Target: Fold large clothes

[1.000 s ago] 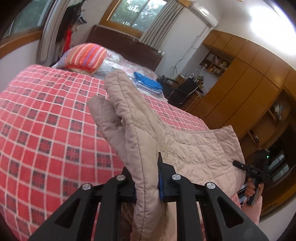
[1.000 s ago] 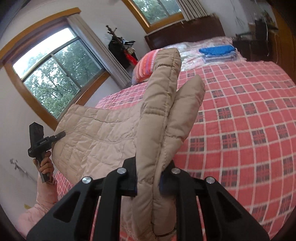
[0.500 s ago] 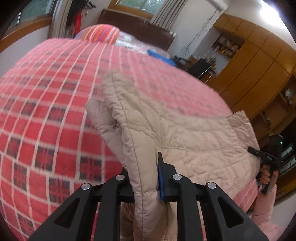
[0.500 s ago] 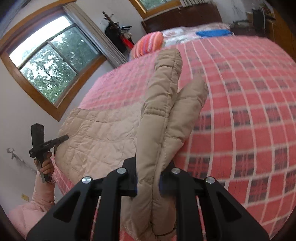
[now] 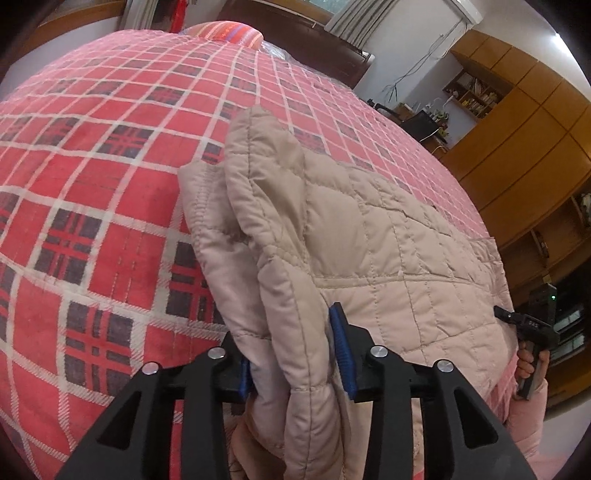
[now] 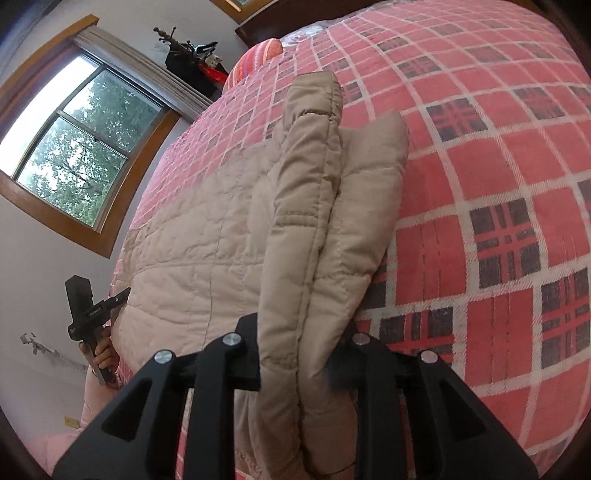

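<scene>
A beige quilted jacket [image 5: 369, 240] [image 6: 207, 240] lies spread on the red plaid bed [image 5: 92, 184] [image 6: 498, 184], its folded edges bunched at each side. My left gripper [image 5: 293, 363] stands open, its blue pads [image 5: 341, 354] parted around the jacket's left fold, which rests loosely between them. My right gripper [image 6: 299, 365] is also open around the right fold, with one finger blurred. Each view shows the other gripper held in a hand at the bed's near edge: the right one [image 5: 532, 328] and the left one [image 6: 88, 314].
A striped pillow [image 5: 229, 31] [image 6: 262, 55] lies at the head of the bed by the dark headboard. Wooden wardrobes [image 5: 517, 129] line the right wall, and a window [image 6: 74, 147] is on the left wall. Bare bedspread extends beyond the jacket.
Both grippers have dropped down and forward, laying the raised jacket folds onto the bed. The jaws of both have widened, loosening their hold on the fabric.
</scene>
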### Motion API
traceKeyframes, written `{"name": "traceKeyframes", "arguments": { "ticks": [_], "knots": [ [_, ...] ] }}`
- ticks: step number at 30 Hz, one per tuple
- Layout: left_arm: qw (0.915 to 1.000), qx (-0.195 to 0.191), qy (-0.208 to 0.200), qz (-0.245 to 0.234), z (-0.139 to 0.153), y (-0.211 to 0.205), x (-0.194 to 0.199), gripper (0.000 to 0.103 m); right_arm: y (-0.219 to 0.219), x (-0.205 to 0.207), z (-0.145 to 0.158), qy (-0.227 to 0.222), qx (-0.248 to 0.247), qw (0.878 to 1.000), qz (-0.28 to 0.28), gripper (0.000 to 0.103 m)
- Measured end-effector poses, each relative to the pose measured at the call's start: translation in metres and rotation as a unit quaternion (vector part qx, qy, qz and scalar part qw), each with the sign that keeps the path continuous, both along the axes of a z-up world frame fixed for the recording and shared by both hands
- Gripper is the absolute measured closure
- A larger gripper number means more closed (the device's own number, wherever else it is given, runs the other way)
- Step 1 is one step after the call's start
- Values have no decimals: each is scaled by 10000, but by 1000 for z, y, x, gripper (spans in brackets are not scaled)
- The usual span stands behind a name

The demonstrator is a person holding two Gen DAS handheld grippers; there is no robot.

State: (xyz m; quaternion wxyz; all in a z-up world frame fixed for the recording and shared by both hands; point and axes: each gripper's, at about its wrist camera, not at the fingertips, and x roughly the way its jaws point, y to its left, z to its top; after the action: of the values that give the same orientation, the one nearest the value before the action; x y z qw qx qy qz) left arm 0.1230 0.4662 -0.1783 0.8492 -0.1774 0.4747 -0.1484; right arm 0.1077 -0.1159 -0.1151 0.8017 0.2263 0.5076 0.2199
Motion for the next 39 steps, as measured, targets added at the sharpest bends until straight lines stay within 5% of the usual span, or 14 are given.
{"name": "traceKeyframes", "arguments": {
  "ticks": [4, 16, 22, 28, 33, 39],
  "knots": [
    [9997, 187, 19, 129, 14, 2, -7, 52, -10, -5, 10, 20, -53, 9999, -137, 58],
    [9903, 1151, -441, 644, 85, 10, -15, 37, -32, 10, 73, -595, -559, 9948, -616, 49],
    [9904, 1193, -379, 585, 86, 5, 33, 33, -11, 41, 77, -574, -1033, 9922, -395, 49],
    [9853, 1555, 52, 708, 58, -6, 74, 34, -1, 84, 56, -199, -1245, 9915, -329, 49],
    [9845, 1570, 345, 700, 42, -13, 85, 55, 8, 100, 44, 148, -1133, 9933, -190, 90],
    [9804, 1834, 279, 666, 42, -20, 88, 62, 2, 102, 58, -53, -811, 9963, -267, 94]
  ]
}}
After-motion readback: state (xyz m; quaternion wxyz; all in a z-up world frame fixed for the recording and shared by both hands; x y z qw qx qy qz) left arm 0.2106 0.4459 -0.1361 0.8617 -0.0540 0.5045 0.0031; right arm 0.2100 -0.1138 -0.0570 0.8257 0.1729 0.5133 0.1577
